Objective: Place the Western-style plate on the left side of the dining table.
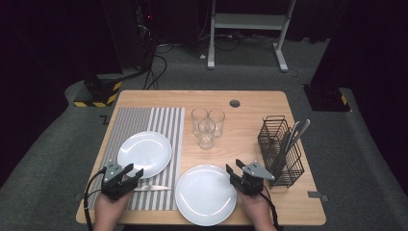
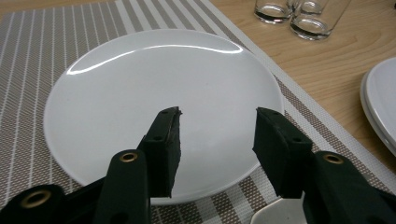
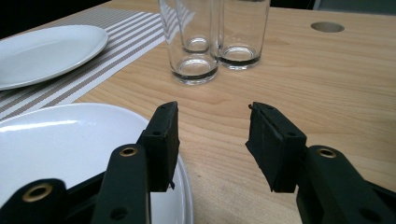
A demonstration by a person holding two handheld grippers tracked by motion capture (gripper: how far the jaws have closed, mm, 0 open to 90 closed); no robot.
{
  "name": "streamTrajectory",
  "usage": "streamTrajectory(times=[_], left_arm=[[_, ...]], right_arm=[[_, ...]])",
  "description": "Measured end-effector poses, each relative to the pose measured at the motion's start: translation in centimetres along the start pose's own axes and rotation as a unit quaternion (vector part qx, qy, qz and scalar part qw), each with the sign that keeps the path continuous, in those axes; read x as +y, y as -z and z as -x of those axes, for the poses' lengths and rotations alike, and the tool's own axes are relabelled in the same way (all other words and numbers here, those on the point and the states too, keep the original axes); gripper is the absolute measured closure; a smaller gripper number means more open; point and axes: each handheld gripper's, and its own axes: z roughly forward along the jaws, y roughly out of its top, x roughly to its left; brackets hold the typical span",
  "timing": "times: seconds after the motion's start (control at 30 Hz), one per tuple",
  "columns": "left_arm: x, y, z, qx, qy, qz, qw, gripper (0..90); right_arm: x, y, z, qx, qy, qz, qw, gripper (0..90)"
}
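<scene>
Broadly, the table (image 1: 250,98) is the biggest thing, and its bare wood at twelve o'clock, beyond the three glasses (image 1: 207,124), gives the most open room. Next comes the striped mat (image 1: 144,120) at nine o'clock, carrying one white plate (image 1: 145,153) with a knife (image 1: 153,187) just below it near the mat's front edge. A second plate (image 1: 206,194) sits at six o'clock, close to the table's front edge. The wire basket (image 1: 281,150) stands at three o'clock.

The left gripper (image 1: 126,173) hovers over the mat plate's near rim, jaws partly open and empty. The right gripper (image 1: 234,172), also half open and empty, hangs at the second plate's right rim. To seize either plate well, I judge one jaw should slide under the rim, keeping clear of the knife and glasses.
</scene>
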Motion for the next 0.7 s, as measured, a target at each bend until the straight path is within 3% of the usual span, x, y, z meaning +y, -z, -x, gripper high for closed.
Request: streamTrajectory(times=[0.43,0.7], left_arm=[[0.9,-1.8,2.1,-0.020,-0.025,-0.002,0.9995,50.5],[1.2,-2.3,3.2,-0.032,-0.036,0.009,0.9988,49.8]], right_arm=[[0.5,0.2,-0.2,-0.007,0.015,0.000,0.9999,53.4],[1.1,0.7,-0.2,-0.011,0.018,0.000,0.9998,54.4]])
